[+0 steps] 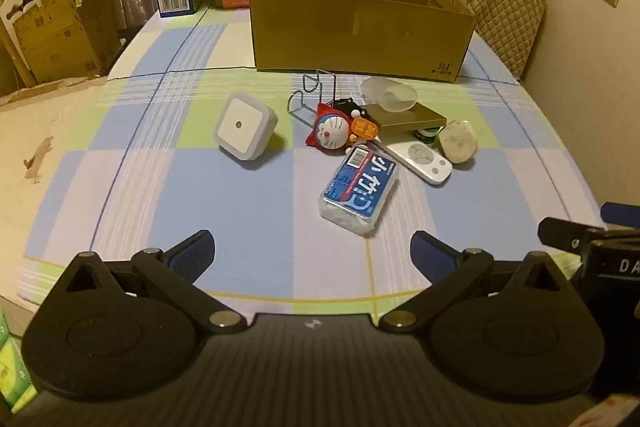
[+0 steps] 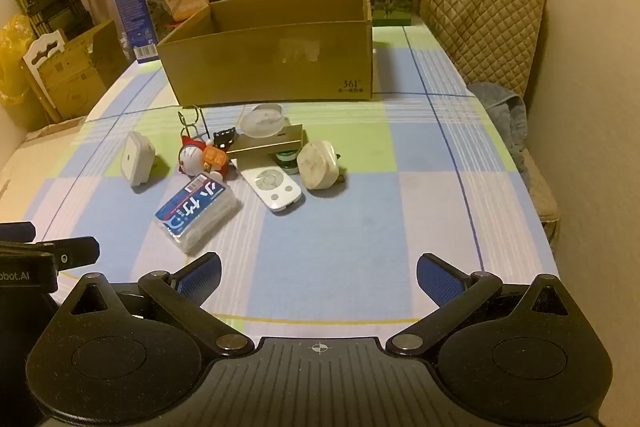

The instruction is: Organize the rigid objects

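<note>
Checked tablecloth (image 1: pixel 248 211): clutter lies before the cardboard box (image 1: pixel 360 31) at twelve o'clock. Left gripper (image 1: pixel 312 247) and right gripper (image 2: pixel 319 273) gape, empty. Only the right view shows a blue towel (image 2: pixel 504 111).

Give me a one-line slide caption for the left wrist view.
Open left gripper faces clutter before a cardboard box on the checked tablecloth.
</note>
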The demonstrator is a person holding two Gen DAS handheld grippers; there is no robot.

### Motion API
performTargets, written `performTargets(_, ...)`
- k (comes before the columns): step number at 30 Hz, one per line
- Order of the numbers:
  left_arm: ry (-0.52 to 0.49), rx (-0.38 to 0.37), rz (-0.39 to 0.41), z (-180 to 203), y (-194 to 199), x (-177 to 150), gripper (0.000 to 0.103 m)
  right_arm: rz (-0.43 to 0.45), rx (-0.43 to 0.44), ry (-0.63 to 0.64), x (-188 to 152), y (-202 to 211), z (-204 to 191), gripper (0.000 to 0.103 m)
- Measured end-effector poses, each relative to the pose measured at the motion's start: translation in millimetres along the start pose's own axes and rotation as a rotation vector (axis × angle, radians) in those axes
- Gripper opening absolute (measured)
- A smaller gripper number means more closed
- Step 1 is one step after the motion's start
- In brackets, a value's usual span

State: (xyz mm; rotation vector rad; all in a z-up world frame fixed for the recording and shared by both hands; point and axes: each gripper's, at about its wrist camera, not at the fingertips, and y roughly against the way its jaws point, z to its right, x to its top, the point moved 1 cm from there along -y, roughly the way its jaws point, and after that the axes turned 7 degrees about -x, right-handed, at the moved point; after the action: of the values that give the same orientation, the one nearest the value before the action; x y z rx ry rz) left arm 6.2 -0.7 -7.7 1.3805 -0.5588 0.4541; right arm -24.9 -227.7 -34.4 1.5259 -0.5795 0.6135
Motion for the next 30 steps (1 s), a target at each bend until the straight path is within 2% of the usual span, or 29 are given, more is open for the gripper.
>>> performTargets(6,0.042,-0.058,-0.003,-4.8,-4.1,-4.5,0.102,0.002,0.004,-0.002,-0.1,0.3,-0.8,0.101)
performTargets(10,0.031,-0.042,-0.01,-2.5,-5.2,-5.0,0.102,-0.001,-0.002,0.003,0.3,-0.8,-2.4,0.101)
performTargets(30,0.011,-0.058,0.005,-0.9,3.7,-2.8,0.102,0.01,0.002,0.003,1.6,4.6,-1.2,0.101)
